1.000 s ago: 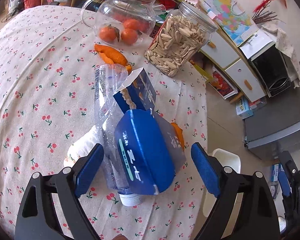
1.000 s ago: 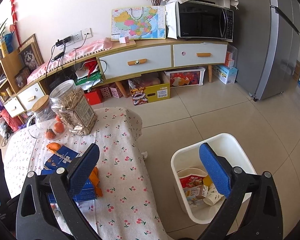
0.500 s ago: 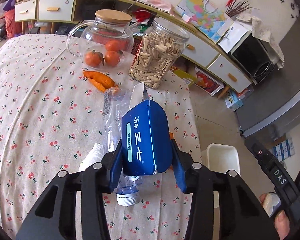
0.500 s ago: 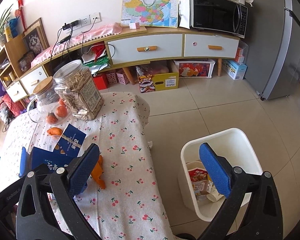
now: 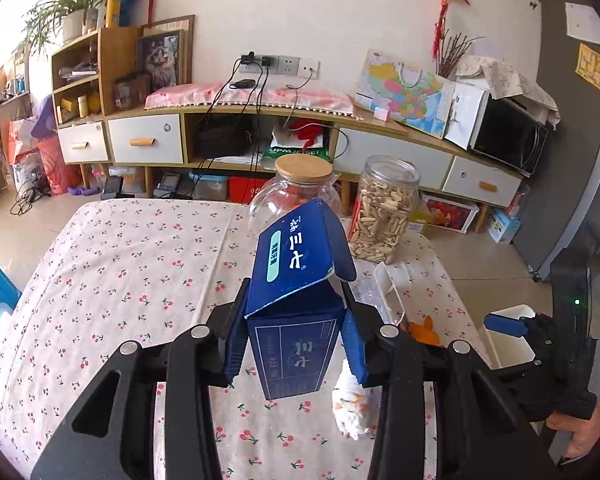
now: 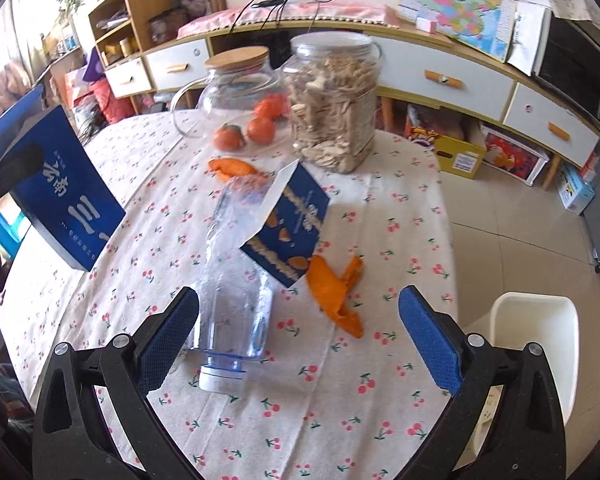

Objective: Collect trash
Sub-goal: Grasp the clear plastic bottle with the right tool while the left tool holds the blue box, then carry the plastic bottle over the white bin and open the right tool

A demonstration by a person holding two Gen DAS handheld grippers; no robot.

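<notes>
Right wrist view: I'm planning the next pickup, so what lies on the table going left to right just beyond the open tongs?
Clear plastic bottle → small blue snack box → orange peel.

Dark blue carton [image 5: 296, 316] with white characters and a pale green label is showing between blue-padded black fingers [image 5: 354, 344]. White tablecloth [image 6: 380, 420] is displaying red cherry print. At twelve o'clock, clear bottle [image 6: 236, 300], orange peel [image 6: 336, 296] and white bin [image 6: 540, 344] at three.

Both wrist views close above one shared table [image 5: 148, 256].
</notes>
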